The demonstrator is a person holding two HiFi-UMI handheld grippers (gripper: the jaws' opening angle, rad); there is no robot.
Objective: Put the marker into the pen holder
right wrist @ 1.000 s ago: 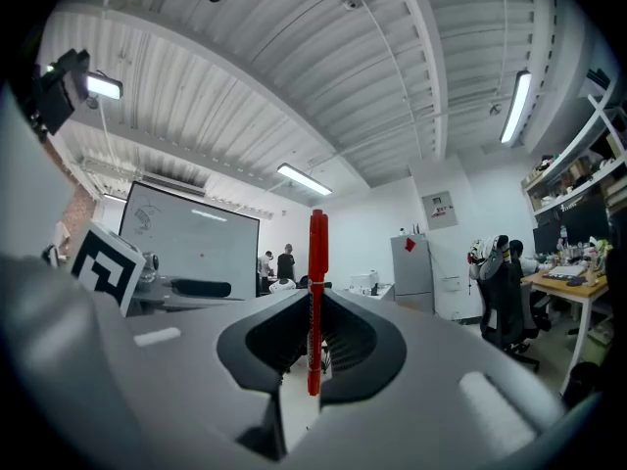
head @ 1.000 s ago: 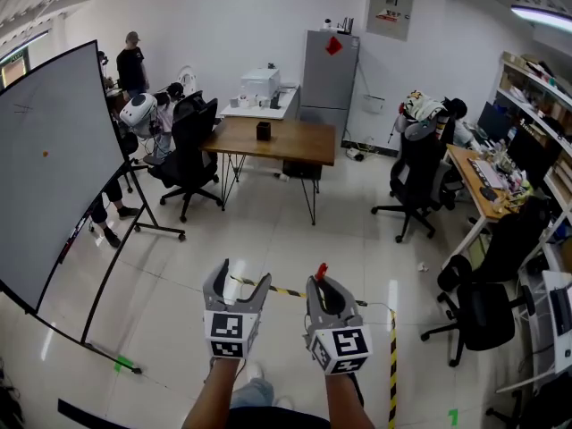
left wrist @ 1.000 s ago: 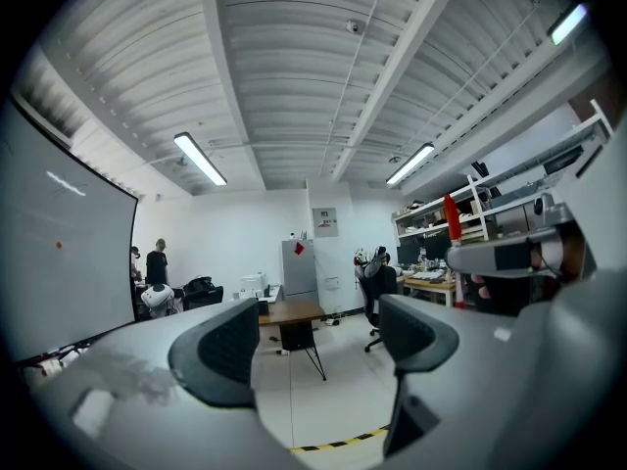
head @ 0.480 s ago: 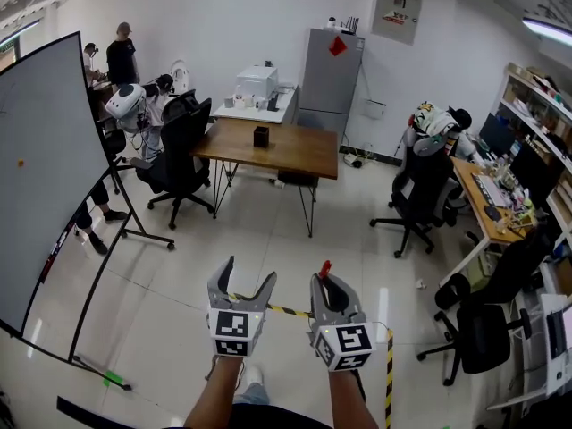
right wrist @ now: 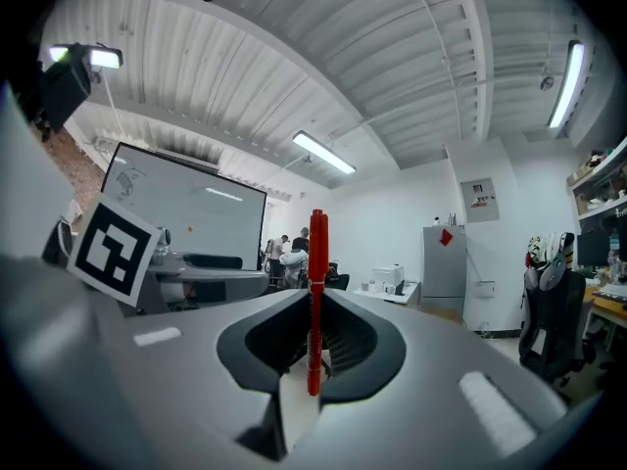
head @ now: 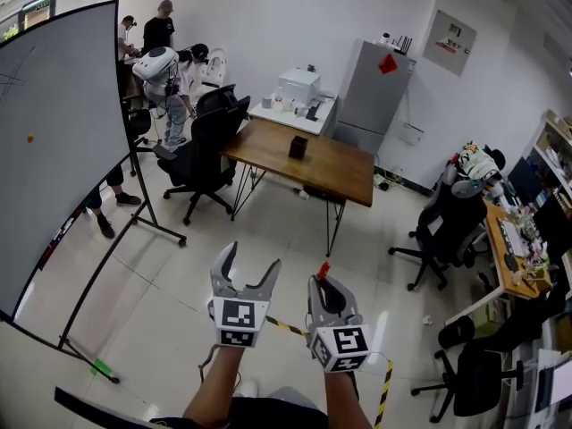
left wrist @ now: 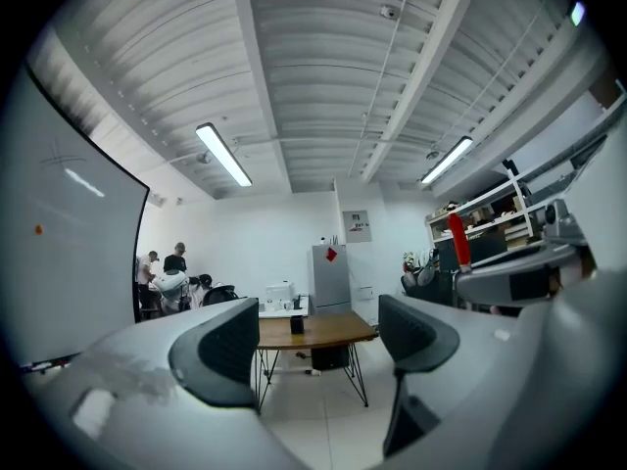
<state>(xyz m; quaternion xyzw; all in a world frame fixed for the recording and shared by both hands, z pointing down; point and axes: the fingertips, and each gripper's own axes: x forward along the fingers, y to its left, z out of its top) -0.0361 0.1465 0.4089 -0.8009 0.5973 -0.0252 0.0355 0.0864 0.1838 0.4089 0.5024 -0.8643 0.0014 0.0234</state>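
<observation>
I have the marker [right wrist: 315,292] upright in the right gripper [head: 323,286]. The jaws are pinched tight on its lower part and the red top sticks out above the tips. The left gripper [head: 249,269] is spread wide with nothing between its jaws, only the room beyond.

The small black box [head: 298,147] on the table [head: 350,170] is probably the holder (too small to be sure). It's well apart from me, across open floor [head: 179,266], so the task is barely started.

Risks:
- The grip is low on a thin barrel, so a jolt while walking could tilt the marker or let it slide through the pads.
- A tilted marker would catch the holder's rim instead of dropping in.
- The holder looks light, so a push from the marker tip could tip it or shove it along the table, and the free left gripper may need to steady it.
- The chair [head: 207,146] stands just beside the table's near-left corner and could snag an arm on approach.

The table is bare brown wood on thin black legs. The floor is glossy pale tile with striped tape [head: 386,390] near my feet. A whiteboard [head: 54,141] on a stand is at the left, a grey cabinet [head: 375,83] stands behind the table, people [head: 165,56] are at the far wall, and cluttered desks run along the right.
</observation>
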